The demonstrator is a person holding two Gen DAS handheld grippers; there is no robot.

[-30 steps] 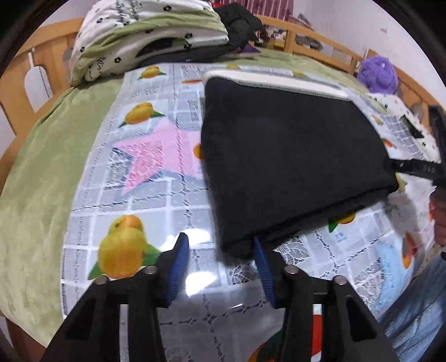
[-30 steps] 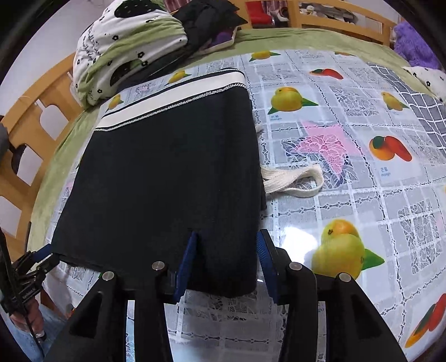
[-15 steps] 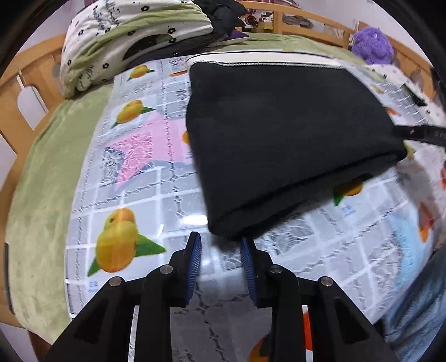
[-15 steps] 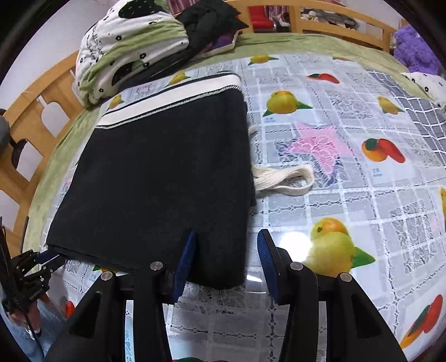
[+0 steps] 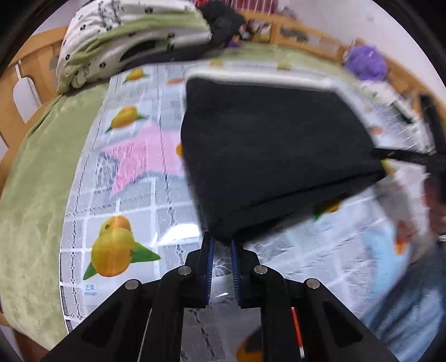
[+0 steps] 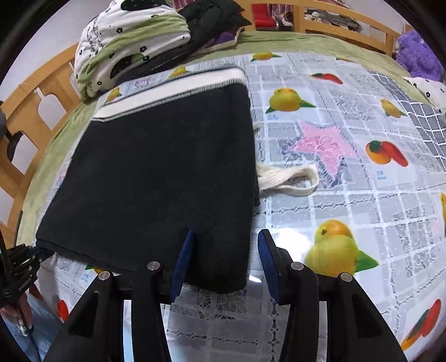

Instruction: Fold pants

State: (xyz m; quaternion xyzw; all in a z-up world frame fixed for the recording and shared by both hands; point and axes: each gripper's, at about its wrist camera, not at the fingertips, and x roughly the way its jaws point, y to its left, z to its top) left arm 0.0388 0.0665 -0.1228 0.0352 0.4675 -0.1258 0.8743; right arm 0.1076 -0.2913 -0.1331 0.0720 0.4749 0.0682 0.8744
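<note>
- 2 grippers work at the near edge of the folded black pants [image 6: 156,178], which lie flat on a fruit-print tablecloth [image 6: 348,200] covering a green bedspread [image 5: 33,172].
- Left gripper [image 5: 221,245]: the blue-padded fingers [image 5: 209,259] stand nearly together, with a narrow gap between them, at the near left corner of the pants [image 5: 267,156]. The corner tip sits at the finger tips; whether the fabric is actually pinched cannot be told, as the left wrist view is motion-blurred.
- Right gripper [image 6: 225,242]: the jaws stand wide apart. The left finger [image 6: 184,256] presses into the near edge of the pants, making a small notch in the fabric; the right finger [image 6: 267,259] sits just off the right side edge, over the tablecloth. The near right corner of the pants lies between the 2 fingers.
- Pants position: the white waistband [image 6: 172,90] lies at the far end, and the folded edge faces the grippers.
- 1 cream drawstring loop [image 6: 290,178] sticks out from the right side of the pants onto the tablecloth.
- 1 folded floral quilt [image 6: 125,47] sits beyond the waistband, with dark clothing [image 6: 211,19] beside it.
- 1 purple plush toy [image 6: 418,55] sits at the far right, near the wooden bed rail [image 6: 343,25].
</note>
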